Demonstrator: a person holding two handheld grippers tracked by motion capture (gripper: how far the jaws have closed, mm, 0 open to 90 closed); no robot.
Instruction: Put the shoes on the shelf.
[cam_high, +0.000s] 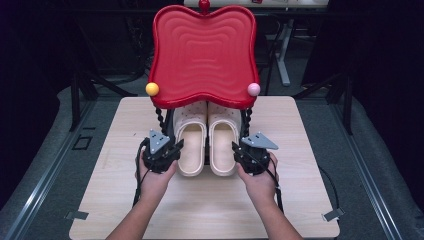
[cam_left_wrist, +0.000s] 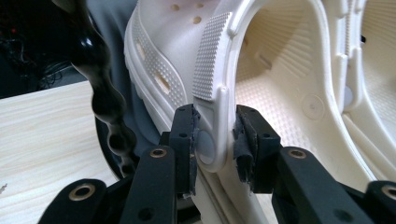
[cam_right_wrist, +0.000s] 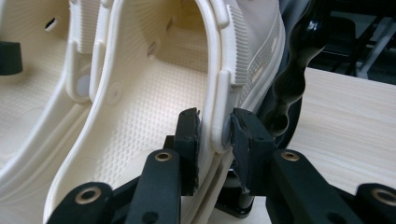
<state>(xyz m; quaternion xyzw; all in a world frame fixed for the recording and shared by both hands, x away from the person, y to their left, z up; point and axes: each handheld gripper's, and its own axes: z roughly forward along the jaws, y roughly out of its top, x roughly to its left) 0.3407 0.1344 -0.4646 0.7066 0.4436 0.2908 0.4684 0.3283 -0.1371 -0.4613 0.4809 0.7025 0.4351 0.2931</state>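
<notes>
While both clogs rest under the red tray (cam_high: 202, 50) (not yet lifted), the left clog (cam_left_wrist: 215, 93) is clamped by the left gripper (cam_left_wrist: 217, 140), the right clog (cam_right_wrist: 219, 84) by the right gripper (cam_right_wrist: 215, 140).

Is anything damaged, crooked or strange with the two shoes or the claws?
The cream clogs lie side by side under the red tray, undamaged. One oddity: the pad of the left claw looks torn and ragged at its edge, next to the clog's wall. The right claw straddles the other clog's outer wall.
</notes>
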